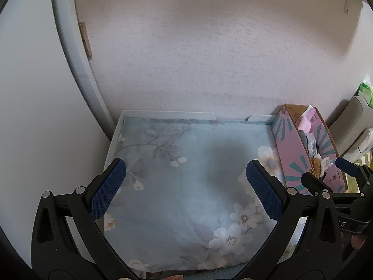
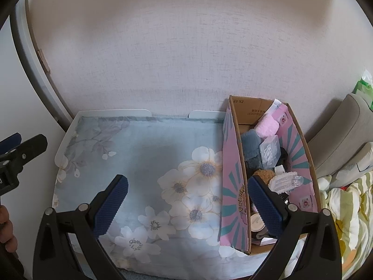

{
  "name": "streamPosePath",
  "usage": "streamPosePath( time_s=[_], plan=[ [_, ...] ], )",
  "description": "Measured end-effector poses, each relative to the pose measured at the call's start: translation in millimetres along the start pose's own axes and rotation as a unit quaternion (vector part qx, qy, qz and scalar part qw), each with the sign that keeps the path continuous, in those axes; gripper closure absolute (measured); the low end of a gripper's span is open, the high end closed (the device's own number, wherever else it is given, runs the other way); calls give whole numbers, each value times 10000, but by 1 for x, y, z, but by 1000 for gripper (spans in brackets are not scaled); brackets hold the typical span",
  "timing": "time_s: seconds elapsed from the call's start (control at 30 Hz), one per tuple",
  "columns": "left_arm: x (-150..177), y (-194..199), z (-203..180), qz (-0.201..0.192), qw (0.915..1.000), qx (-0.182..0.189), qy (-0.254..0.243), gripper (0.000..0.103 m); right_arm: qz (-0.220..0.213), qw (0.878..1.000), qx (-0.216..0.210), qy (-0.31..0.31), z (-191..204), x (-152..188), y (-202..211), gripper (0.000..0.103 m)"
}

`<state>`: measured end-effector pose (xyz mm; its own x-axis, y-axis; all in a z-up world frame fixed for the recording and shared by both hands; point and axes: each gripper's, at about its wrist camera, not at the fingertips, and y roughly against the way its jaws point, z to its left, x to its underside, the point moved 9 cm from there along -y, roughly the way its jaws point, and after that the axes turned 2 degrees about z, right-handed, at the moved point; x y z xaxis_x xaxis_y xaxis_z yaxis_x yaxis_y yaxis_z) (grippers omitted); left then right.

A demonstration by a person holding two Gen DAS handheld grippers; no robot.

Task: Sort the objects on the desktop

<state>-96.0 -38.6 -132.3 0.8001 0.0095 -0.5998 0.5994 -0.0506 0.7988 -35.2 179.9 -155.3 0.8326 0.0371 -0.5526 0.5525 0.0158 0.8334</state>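
Observation:
A pink and teal cardboard box (image 2: 233,186) stands along the right side of a small table covered by a blue floral cloth (image 2: 139,154). Inside it lie a pink fluffy item (image 2: 268,124), a grey-blue fuzzy item (image 2: 250,140), a clear plastic case (image 2: 270,151), a brown plush (image 2: 263,175), a clear hair clip (image 2: 286,180) and a small round jar (image 2: 256,221). My right gripper (image 2: 188,204) is open over the box's left wall, holding nothing. My left gripper (image 1: 186,190) is open above the bare cloth (image 1: 186,175). The box (image 1: 293,154) is at its right.
A textured white wall rises behind the table. A white door frame (image 1: 70,46) stands at the left. Beige cushions (image 2: 338,128) and a yellow-striped blanket (image 2: 349,221) lie to the right of the box. A person's hand (image 2: 7,228) shows at the left edge.

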Motion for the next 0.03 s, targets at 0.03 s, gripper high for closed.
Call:
streamPosePath(
  time_s=[0.03],
  plan=[
    [0, -1, 0, 20, 10000, -11, -5, 0, 1, 10000, 2, 4, 0, 0, 0, 1]
  ],
)
